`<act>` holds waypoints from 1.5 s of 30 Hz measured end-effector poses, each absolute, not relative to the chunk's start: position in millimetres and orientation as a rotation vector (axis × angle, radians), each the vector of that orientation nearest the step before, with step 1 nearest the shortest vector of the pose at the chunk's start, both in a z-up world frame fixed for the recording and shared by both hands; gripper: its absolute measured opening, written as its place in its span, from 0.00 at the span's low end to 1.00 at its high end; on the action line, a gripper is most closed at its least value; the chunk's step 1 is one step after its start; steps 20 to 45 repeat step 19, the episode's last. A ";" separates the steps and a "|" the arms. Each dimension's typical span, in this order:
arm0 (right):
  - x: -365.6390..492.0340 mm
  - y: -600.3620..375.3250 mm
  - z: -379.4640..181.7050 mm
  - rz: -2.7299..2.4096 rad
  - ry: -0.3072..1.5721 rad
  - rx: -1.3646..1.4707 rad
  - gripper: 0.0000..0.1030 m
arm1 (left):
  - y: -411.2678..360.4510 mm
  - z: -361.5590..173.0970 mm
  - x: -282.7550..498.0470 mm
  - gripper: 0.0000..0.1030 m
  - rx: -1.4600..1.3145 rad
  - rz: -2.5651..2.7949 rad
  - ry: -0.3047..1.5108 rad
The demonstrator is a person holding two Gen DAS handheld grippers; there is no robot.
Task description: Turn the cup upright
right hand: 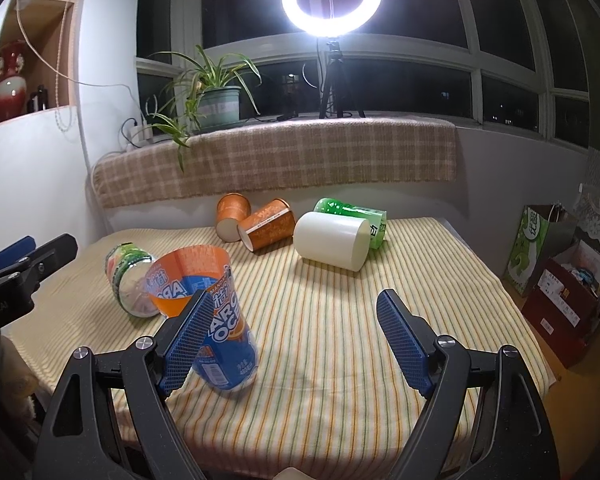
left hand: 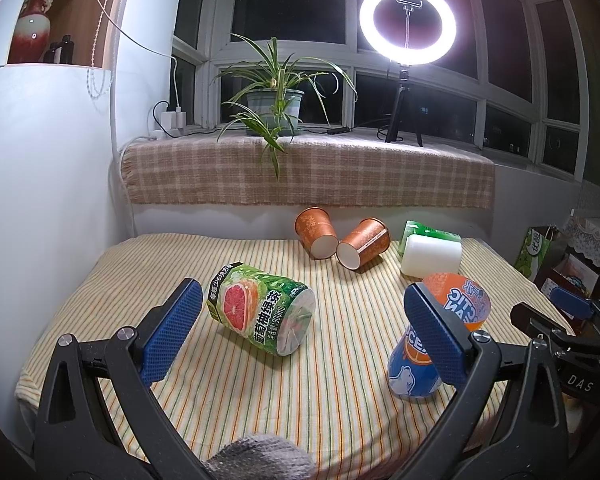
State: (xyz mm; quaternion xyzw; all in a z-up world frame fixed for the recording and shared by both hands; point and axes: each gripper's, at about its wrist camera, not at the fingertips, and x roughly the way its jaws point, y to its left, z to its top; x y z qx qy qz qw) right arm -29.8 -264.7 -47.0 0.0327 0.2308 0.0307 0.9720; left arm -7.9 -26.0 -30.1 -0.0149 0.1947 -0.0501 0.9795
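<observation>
While my right gripper [right hand: 294, 338] & left gripper [left hand: 300, 336] both gape w/ nothing held, the cup [right hand: 208, 312] stands tilted, mouth toward upper left, touching my right gripper's left finger at lower left.

Green grapefruit bottle [left hand: 262, 312], lying between left gripper [left hand: 300, 336] fingers: "葡萄柚绿茶", "900mL". Orange-blue cut bottle [right hand: 216, 316], just behind right gripper [right hand: 296, 340] left finger: "ARC… OCE…". Black gripper body [left hand: 580, 384], right of left gripper: "DAS". Green bag [right hand: 532, 248], far right: "优".
</observation>
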 end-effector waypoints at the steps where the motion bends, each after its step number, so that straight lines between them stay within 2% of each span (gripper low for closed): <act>1: -29.8 -264.8 -47.1 0.062 0.466 0.067 0.81 | -25.9 -30.2 -7.7 0.99 -0.030 -0.101 0.392; 45: -30.8 -263.3 -51.1 0.073 0.482 0.071 0.81 | -24.2 -30.8 -7.6 0.99 -0.031 -0.102 0.394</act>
